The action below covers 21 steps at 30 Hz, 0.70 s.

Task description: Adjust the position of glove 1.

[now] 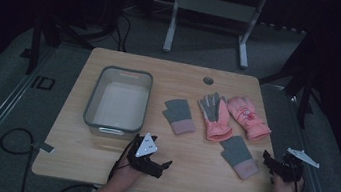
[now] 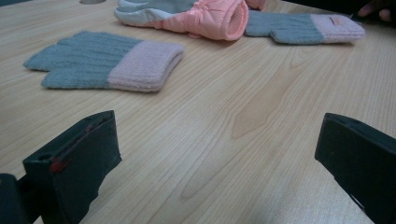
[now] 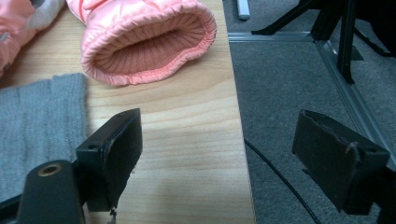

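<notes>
While the grey knit glove (image 1: 241,157) lies with its pink cuff toward me, between my two grippers, it sits just left of my right gripper (image 1: 273,164), the nearer one. Both that gripper and my left gripper (image 1: 161,167) gape wide, holding and touching nothing above the worktop (image 1: 100,149).

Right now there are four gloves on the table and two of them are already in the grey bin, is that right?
Not quite. The grey bin holds nothing; the high view shows all four gloves lying on the table to its right: two grey knit gloves and two pink gloves.
</notes>
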### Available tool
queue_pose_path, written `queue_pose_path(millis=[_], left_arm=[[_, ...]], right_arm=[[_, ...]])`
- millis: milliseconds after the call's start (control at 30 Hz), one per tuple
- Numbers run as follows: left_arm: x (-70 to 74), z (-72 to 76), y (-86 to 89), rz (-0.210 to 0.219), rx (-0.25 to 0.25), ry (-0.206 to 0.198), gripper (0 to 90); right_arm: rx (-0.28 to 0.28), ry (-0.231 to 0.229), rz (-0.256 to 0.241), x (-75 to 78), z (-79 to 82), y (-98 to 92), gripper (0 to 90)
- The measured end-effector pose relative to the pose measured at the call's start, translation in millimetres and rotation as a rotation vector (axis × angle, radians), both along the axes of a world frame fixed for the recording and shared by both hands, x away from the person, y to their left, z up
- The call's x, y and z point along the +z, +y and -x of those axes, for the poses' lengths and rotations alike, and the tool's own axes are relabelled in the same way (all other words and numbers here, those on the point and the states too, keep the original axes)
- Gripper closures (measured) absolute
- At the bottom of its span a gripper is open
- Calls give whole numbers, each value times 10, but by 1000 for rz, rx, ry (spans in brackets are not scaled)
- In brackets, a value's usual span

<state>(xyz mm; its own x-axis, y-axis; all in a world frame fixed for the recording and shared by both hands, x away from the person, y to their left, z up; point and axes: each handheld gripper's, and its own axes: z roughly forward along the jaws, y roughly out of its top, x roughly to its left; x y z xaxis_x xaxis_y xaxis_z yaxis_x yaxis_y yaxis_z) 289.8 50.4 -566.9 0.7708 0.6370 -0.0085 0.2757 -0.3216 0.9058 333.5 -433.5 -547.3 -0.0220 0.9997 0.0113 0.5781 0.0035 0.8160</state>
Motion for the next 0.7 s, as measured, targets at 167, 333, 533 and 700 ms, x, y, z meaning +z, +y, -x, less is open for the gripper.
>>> queue_pose_path(millis=[167,333,533,700], left_arm=[[0,0,-2,2,-5,2,0],[0,-3,4,5,-6,6,0],[1,-3,4,3,-7,8,0],[0,-1,2,2,-7,5,0]], right_arm=[[4,4,-8,57,3,-7,158],[11,8,-27,121,-15,11,158],[34,-21,-14,261,-49,84,135],[46,-45,-17,395,-87,116,126]])
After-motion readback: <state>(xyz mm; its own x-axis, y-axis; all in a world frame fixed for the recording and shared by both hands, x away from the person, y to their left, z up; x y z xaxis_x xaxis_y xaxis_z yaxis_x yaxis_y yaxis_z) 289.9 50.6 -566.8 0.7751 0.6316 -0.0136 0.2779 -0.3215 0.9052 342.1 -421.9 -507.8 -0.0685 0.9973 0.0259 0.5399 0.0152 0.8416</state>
